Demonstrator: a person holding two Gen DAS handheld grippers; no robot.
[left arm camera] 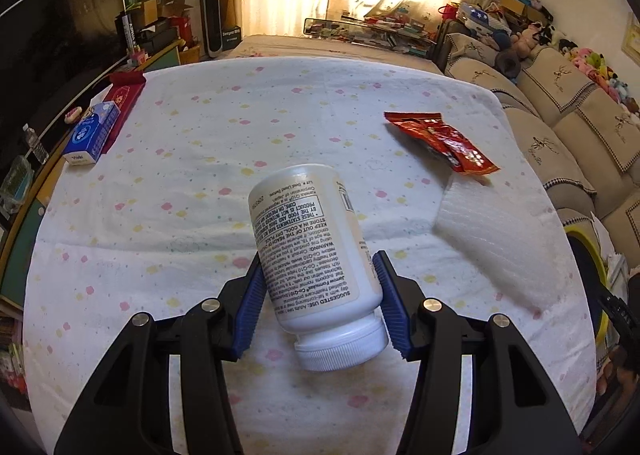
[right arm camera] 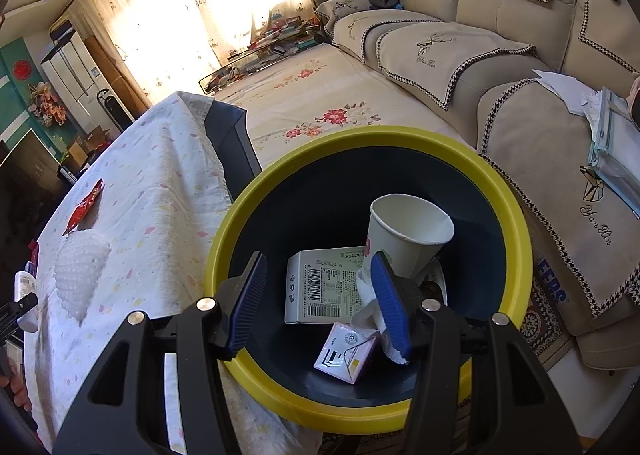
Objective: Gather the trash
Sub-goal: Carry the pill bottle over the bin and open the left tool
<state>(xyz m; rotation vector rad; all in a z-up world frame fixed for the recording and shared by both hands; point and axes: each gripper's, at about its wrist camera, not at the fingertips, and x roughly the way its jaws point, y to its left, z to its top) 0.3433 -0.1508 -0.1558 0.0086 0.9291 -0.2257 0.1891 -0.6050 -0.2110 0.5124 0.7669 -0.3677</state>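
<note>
My left gripper [left arm camera: 318,259] is shut on a white pill bottle [left arm camera: 308,239], both blue pads pressing its sides. The bottle tilts with its cap towards me, just above the spotted tablecloth [left arm camera: 200,215]. A red snack wrapper [left arm camera: 440,141] and a white foam sheet [left arm camera: 492,247] lie on the cloth to the right. My right gripper [right arm camera: 319,257] hangs open above the yellow-rimmed bin [right arm camera: 516,215], with nothing clamped. Inside the bin are a paper cup [right arm camera: 404,235], a white box [right arm camera: 320,287], a pink carton [right arm camera: 348,351] and a crumpled tissue [right arm camera: 366,295].
A blue tissue pack [left arm camera: 92,133] and a red box [left arm camera: 124,95] sit at the table's far left edge. A beige sofa [right arm camera: 460,55] runs along the right, past the bin. The bin stands against the table's right edge.
</note>
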